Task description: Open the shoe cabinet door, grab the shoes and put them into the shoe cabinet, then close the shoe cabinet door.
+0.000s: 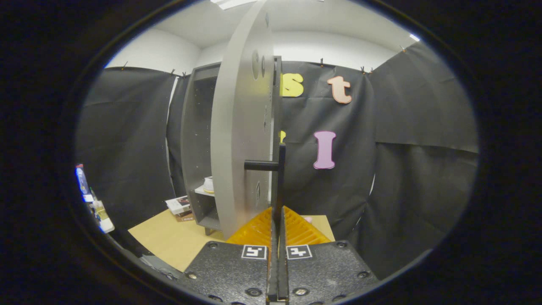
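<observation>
The grey shoe cabinet stands ahead on the left, with its grey door swung out toward me and seen almost edge-on. A black handle bar runs upright along the door's near edge, joined to the door by a short black post. My gripper is shut on the lower part of that bar, and both fingers press against it. Inside the cabinet, a white shoe with a tan sole rests on a shelf, mostly hidden by the door.
A small stack of boxes lies on the tan floor board beside the cabinet's foot. Some clutter sits further left. Black cloth walls close off the back and the right.
</observation>
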`<state>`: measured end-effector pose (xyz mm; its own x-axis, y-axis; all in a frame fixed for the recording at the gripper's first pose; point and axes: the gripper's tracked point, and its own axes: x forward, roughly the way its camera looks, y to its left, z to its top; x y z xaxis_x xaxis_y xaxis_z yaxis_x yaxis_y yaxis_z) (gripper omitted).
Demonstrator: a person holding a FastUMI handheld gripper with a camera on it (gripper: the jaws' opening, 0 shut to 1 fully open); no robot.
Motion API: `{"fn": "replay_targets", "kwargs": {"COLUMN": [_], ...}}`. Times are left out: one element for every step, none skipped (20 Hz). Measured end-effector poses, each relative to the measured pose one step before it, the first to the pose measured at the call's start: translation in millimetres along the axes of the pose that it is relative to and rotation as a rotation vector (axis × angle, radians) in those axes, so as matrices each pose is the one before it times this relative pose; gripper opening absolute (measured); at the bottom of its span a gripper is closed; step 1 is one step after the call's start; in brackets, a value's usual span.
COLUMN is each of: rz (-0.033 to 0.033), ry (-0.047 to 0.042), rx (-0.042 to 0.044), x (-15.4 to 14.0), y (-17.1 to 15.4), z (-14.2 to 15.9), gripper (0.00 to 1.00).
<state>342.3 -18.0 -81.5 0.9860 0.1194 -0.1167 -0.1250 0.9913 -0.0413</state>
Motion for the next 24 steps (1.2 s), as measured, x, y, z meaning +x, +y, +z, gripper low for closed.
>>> {"fn": "replay_targets", "kwargs": {"rz": [-0.00717, -0.03422, -0.02449, -0.01293, -0.01385, -0.00852, -0.00794, -0.01279, -0.00800, -0.00995, -0.00958, -0.00634, -0.01657, -0.01126, -0.01022, -0.01160, -0.00326, 0.00062, 0.00972, 0.01976, 0.01300, 0.01335, 0.01538, 0.01820], "ry": [-0.01113, -0.01352, -0.01155, -0.00385, 0.00170, -0.00448, -0.00714, -0.00399, -0.00487, -0.00398, -0.00231, -0.00802, 0.00124, 0.00471, 0.00350, 0.00892, 0.00791, 0.00592, 0.01493, 0.01192, 0.01540, 0.01318, 0.01843, 0.00816], "rx": [-0.00295, -0.00949, -0.01619, -0.00555, 0.00466, 0.00702, 0.00628, 0.00544, 0.00794, 0.00865, 0.00485, 0.00141, -0.00312, -0.00689, -0.00739, -0.00666, -0.00376, 0.00158, 0.00629, 0.00957, 0.00555, 0.00099, -0.00391, -0.00695], "x": [-1.82, 1.04, -3.82, -2.66, -4.46, -2.12, -3.61, -2.69, -3.66, -3.54, -3.27, -3.24, -2.13, -3.47, -3.55, -3.10, -2.80, -2.10, -0.72, -1.42, 1.46, -0.04, 1.92, 2.95], "y": [-1.69, -8.43, -7.68, -0.98, 0.16, 0.33, 0.12, -1.26, 0.75, 0.91, 2.33, 2.51, 1.28, 0.25, 2.65, 1.82, 5.13, 6.21, 9.07, 9.28, 8.83, 7.58, 7.14, 10.20], "z": [4.25, 1.60, 2.67, 1.25, -0.06, 0.92, 2.35, 0.92, 0.53, 0.50, -1.33, -0.01, -1.61, -2.70, -3.47, -4.03, -5.70, -4.84, -8.06, -6.89, -7.98, -8.19, -9.12, -9.24], "gripper": [0.05, 0.09, 0.23, 0.37, 0.44, 0.54, 0.64, 0.74, 0.79, 0.86, 0.90, 0.95, 0.96, 0.99, 1.00, 1.00, 1.00, 1.00, 1.00, 1.00, 1.00, 1.00, 1.00, 1.00]}}
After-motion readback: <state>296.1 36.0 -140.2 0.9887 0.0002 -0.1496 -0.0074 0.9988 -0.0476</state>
